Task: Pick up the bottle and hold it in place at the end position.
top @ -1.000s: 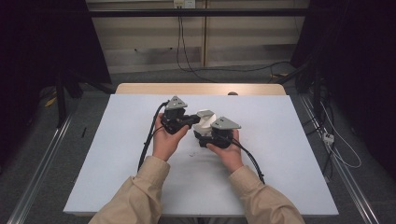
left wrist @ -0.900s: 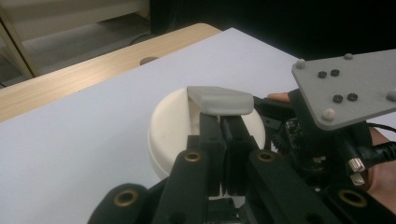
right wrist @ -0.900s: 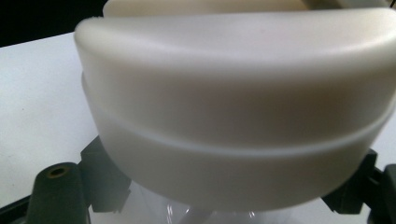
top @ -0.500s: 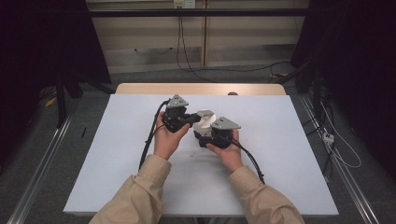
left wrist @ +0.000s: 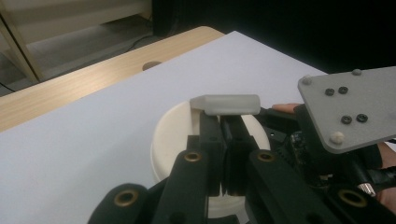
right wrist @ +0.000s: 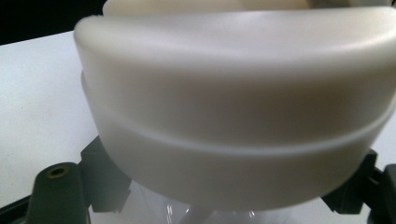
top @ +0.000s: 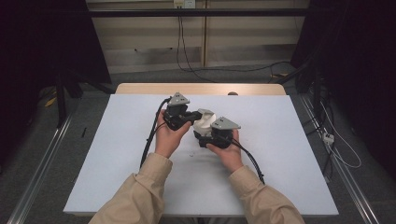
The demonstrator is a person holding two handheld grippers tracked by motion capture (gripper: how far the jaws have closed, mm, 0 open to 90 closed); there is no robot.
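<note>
One cream lidded jar (top: 203, 122) was held above the white table (top: 289, 154) between two claws: the left claw (left wrist: 223, 128) pinched the lid's translucent tab (left wrist: 226, 104), the right claw (top: 201, 136) gripped the jar's body.

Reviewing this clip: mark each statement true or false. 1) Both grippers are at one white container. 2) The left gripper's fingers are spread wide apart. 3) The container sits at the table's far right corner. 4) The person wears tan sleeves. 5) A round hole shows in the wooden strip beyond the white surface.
1) True: the left gripper and right gripper meet at the white container.
2) False: its fingers are closed on a translucent tab on the container's top.
3) False: it is held near the table middle.
4) True: tan sleeves.
5) True: round hole in the wooden strip.
</note>
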